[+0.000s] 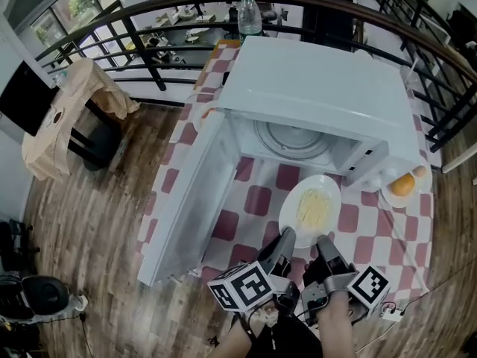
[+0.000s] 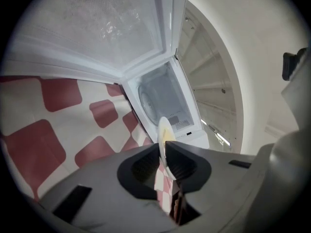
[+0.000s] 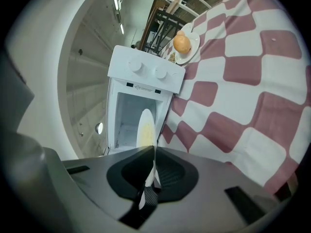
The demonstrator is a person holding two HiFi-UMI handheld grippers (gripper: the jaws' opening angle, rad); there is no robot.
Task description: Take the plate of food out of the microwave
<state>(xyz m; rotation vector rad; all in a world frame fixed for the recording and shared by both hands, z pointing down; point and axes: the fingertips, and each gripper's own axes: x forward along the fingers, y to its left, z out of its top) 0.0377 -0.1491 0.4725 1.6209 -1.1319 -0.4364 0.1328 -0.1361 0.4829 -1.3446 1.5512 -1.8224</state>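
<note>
A white plate of pale yellow food (image 1: 310, 207) hangs just in front of the open white microwave (image 1: 320, 88), above the red-and-white checked cloth. My left gripper (image 1: 285, 237) is shut on the plate's near left rim. My right gripper (image 1: 326, 243) is shut on its near right rim. In the left gripper view the plate (image 2: 164, 132) shows edge-on between the jaws of the left gripper (image 2: 165, 152), with the microwave (image 2: 163, 93) beyond. The right gripper view shows the plate (image 3: 146, 127) pinched in the right gripper (image 3: 154, 152), facing the microwave (image 3: 146, 76). The glass turntable (image 1: 292, 140) inside is bare.
The microwave door (image 1: 194, 200) swings open to the left, over the table's edge. A small plate with an orange (image 1: 402, 186) sits right of the microwave. A water bottle (image 1: 249, 13) stands behind it. A dark railing (image 1: 149, 58) curves round the back.
</note>
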